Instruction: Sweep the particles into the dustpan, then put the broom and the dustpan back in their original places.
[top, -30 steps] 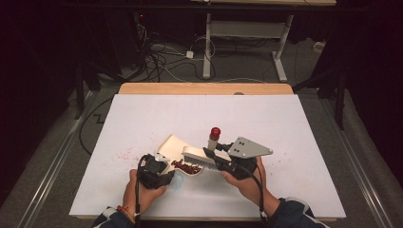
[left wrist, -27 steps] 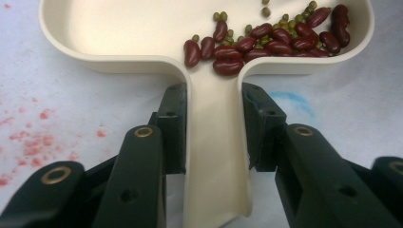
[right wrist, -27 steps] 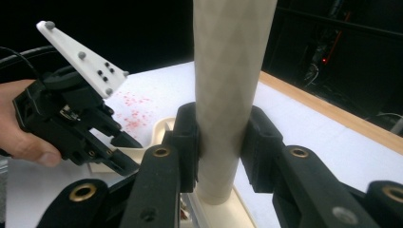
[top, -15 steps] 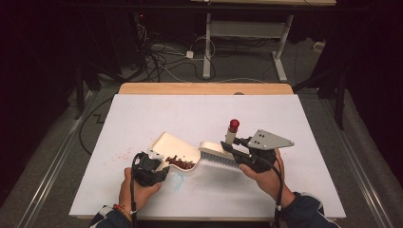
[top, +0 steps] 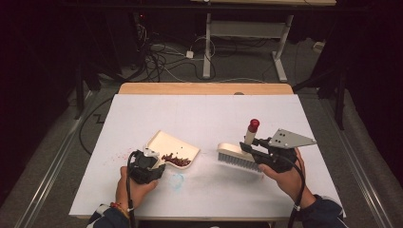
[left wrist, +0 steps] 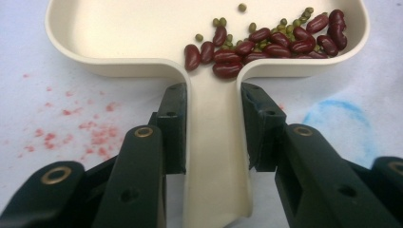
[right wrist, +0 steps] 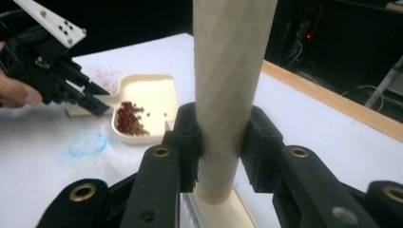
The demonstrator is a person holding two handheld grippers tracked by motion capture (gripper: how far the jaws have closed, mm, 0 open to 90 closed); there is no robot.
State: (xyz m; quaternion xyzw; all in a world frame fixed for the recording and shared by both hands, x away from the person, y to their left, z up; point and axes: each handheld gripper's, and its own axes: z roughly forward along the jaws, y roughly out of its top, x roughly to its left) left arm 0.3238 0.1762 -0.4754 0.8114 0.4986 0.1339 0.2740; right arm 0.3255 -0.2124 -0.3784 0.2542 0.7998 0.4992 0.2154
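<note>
A cream dustpan (top: 173, 145) lies on the white table, left of centre, with dark red beans (top: 176, 160) and small green ones (left wrist: 223, 21) in it. My left gripper (top: 157, 160) is shut on the dustpan's handle (left wrist: 214, 142), one jaw on each side. To the right, a cream hand brush (top: 236, 154) hovers with its bristles facing down and its red-tipped handle (top: 252, 129) upright. My right gripper (top: 248, 147) is shut on that handle (right wrist: 228, 95). In the right gripper view, the dustpan (right wrist: 152, 95) and the left gripper (right wrist: 95, 102) lie farther off to the left.
Red speckles (top: 119, 154) stain the table left of the dustpan, and a blue chalk ring (top: 178, 180) sits just in front of it. A wooden strip (top: 204, 89) edges the far side. Cables and a desk frame (top: 209, 47) stand on the floor beyond.
My right gripper has carried the brush to the right, away from the dustpan, leaving a gap between them. The left gripper and dustpan have barely moved.
</note>
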